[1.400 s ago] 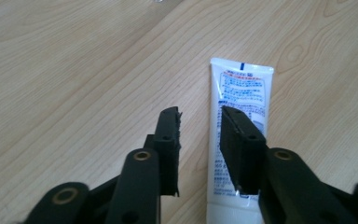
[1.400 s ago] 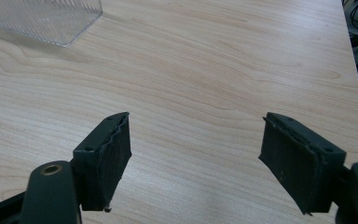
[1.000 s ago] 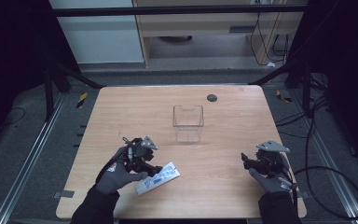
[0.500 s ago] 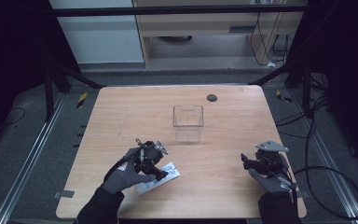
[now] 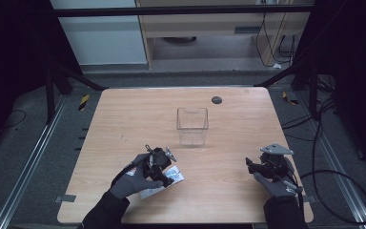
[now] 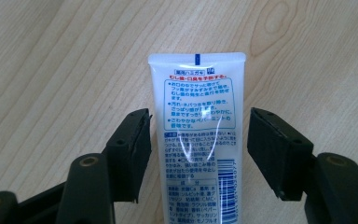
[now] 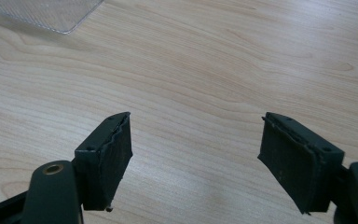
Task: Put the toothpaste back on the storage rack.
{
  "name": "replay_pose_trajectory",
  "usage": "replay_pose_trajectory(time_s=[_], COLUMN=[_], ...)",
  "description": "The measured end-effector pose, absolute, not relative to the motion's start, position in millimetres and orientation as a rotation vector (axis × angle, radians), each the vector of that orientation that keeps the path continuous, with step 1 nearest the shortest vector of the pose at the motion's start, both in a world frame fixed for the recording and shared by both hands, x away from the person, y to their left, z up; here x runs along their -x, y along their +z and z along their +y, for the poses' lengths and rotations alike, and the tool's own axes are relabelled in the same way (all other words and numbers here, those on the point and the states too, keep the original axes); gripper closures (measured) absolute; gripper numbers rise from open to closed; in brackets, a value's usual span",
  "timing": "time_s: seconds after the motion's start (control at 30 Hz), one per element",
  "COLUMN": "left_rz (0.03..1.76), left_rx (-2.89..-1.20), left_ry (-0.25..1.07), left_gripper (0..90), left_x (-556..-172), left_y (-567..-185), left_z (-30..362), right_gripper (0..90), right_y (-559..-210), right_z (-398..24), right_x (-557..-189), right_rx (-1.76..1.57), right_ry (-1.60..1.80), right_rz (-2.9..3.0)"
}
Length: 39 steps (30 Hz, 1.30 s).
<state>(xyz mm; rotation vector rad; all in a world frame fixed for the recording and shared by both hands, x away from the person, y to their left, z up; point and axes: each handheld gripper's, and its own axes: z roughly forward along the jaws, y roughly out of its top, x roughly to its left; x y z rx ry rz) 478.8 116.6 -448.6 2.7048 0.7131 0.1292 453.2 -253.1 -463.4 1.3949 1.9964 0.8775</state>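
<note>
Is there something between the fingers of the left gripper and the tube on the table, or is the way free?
Nothing visible is in the way. In the left gripper view, the left gripper is open with the white tube lying flat between its fingers. Only small gaps of bare table remain on each side.

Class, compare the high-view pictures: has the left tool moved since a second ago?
Yes. The left tool has shifted rightward over the white tube, ending nearer the clear container, which stands fixed.

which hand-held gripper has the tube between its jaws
The left hand-held gripper: its open jaws straddle the white tube. The right hand-held gripper has bare table between its jaws.
</note>
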Motion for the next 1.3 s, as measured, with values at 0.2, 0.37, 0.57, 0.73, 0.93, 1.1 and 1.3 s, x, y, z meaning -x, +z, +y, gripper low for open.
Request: replay_pose_trajectory(time_s=[0.2, 0.37, 0.57, 0.73, 0.93, 1.1, 1.3], left_rz=[0.71, 0.718, 0.718, 0.721, 0.716, 0.735, 0.768], left_rx=[-2.732, -2.738, -2.752, -2.765, -2.777, -2.779, -2.753], left_ry=[0.116, 0.108, 0.1, 0.104, 0.102, 0.106, 0.111], left_gripper=[40.1, 39.8, 37.8, 36.6, 36.4, 39.5, 53.0], left_x=[-480, -482, -484, -484, -484, -483, -481], left_y=[-455, -458, -461, -465, -469, -468, -462], left_z=[113, 112, 110, 107, 106, 106, 109], right_gripper=[24.8, 24.8, 24.8, 24.8, 24.8, 24.8, 24.8], right_y=[-464, -464, -465, -465, -465, -465, -464], right_z=[-252, -252, -252, -252, -252, -252, -253], right_x=[-454, -454, -455, -455, -455, -455, -454], right_rx=[-1.401, -1.402, -1.401, -1.402, -1.398, -1.404, -1.407], right_ry=[0.873, 0.874, 0.87, 0.872, 0.869, 0.869, 0.869], right_rz=[2.001, 2.002, 2.007, 2.008, 2.008, 2.008, 2.006])
